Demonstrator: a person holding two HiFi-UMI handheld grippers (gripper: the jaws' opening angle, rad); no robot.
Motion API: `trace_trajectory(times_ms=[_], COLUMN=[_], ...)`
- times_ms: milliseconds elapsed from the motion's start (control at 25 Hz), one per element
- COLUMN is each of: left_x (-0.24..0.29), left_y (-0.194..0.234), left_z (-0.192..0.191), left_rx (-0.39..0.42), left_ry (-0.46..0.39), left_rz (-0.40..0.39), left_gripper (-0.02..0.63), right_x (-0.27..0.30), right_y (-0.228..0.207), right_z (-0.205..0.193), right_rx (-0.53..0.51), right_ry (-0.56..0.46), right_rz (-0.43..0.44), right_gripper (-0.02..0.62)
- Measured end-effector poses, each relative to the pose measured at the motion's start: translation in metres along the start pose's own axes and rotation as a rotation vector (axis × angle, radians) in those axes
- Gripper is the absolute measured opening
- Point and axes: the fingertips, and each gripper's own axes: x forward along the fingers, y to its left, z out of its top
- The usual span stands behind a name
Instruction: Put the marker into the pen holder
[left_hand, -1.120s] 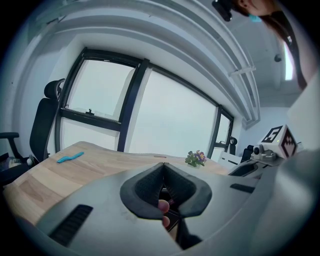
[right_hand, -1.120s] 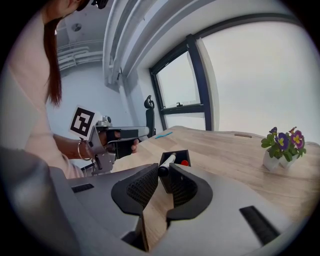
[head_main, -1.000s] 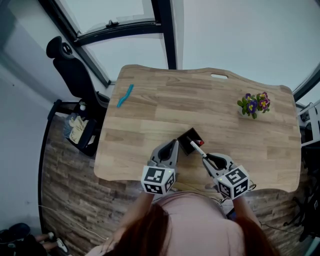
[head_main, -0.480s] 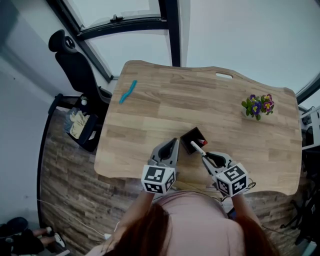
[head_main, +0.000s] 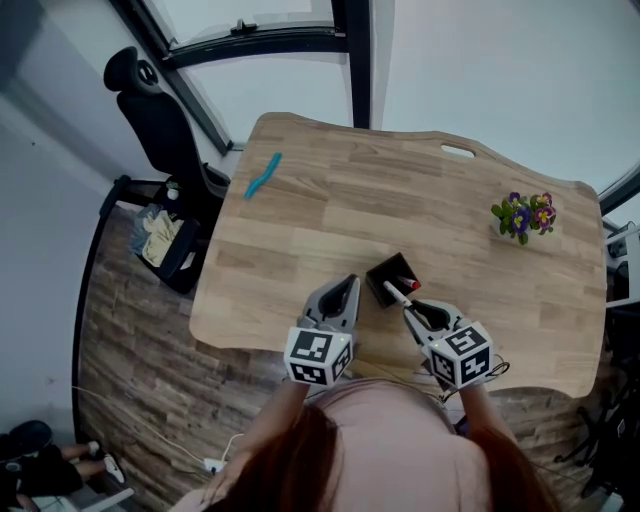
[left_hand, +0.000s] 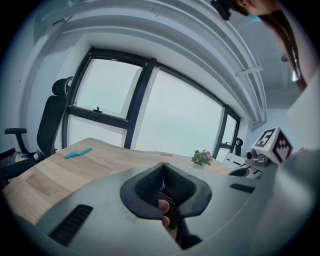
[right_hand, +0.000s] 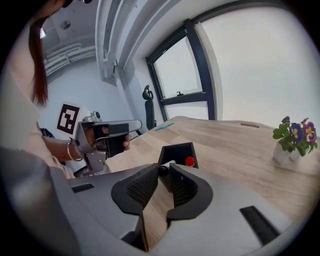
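Right gripper (head_main: 409, 313) jaws clamp the white, red-capped marker (head_main: 397, 294), whose cap is at the mouth of the black square pen holder (head_main: 378, 280). Lowering and release are left to do. Left gripper (head_main: 346, 287) jaws are together and empty.

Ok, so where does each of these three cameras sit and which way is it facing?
Head view: on the person's head, looking steeply down at the table; shows hair, pink top, the left gripper and the right gripper.
Left gripper view: on the left gripper, looking along its shut jaws across the table to the windows; a fingertip shows.
Right gripper view: on the right gripper, looking along jaws clamped on the marker to the pen holder; the left hand shows.
Shared: all three show the flowers.
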Motion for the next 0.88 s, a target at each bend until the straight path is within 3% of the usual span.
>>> trace_trajectory(times_ms=[880], left_x=[-0.005], left_y=[0.005], left_z=[-0.001], left_rx=[-0.013], left_ry=[0.0], left_rz=[0.035], left_gripper=[0.002], right_x=[0.032], right_y=[-0.007], right_z=[-0.001], right_rx=[0.024], right_ry=[-0.005], right_rz=[-0.019], right_gripper=[0.061])
